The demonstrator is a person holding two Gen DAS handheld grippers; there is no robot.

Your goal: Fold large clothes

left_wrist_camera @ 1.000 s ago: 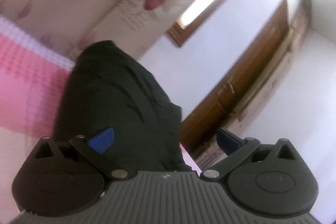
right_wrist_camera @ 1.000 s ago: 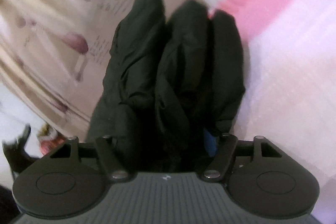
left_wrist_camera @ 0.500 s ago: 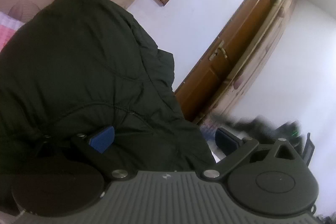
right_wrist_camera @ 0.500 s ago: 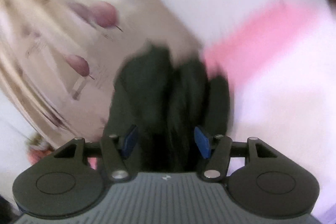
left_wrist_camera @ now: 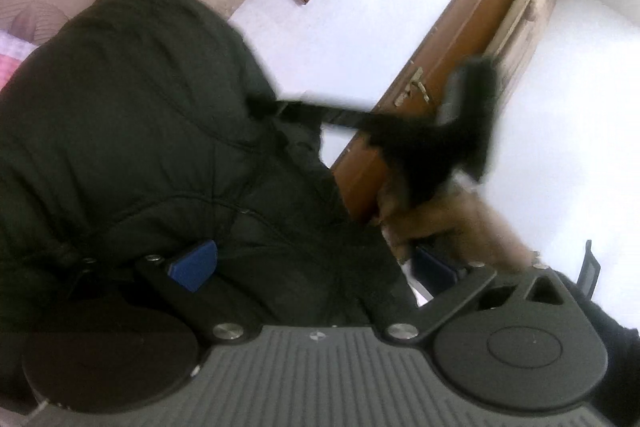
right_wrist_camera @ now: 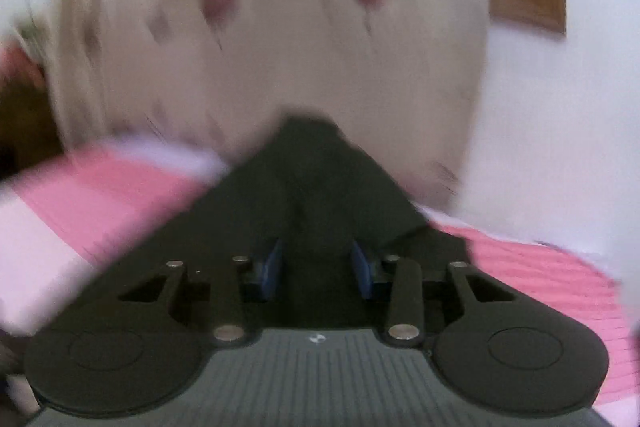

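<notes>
The right gripper [right_wrist_camera: 316, 269] swings up and rolls over since a second ago, and the pink bedspread [right_wrist_camera: 100, 203] that ran down the side of its view now lies level beneath it. Its jaws have just been closing, with dark cloth between the blue pads [right_wrist_camera: 269, 269]; whether they truly press on it, I cannot tell through the blur.

Starting left of the black padded jacket [left_wrist_camera: 132, 131]: in the left wrist view, only a sliver of pink bedding shows there. The jacket itself bulges high and fills the left half of that view, draped over the left gripper [left_wrist_camera: 316, 263]. That gripper stands wide apart, one blue pad against the cloth, the other clear of it, so nothing is clamped. Right of the jacket, a strap-like piece stretches taut to the blurred right gripper, held by a bare hand [left_wrist_camera: 436, 227], in front of the brown door [left_wrist_camera: 472, 39].

The risks, as I judge them: puffy fabric may slide from a shallow pinch as the right side lifts fast. With the left side unclamped, the whole bundle could drag across the bed and the fold collapse.
</notes>
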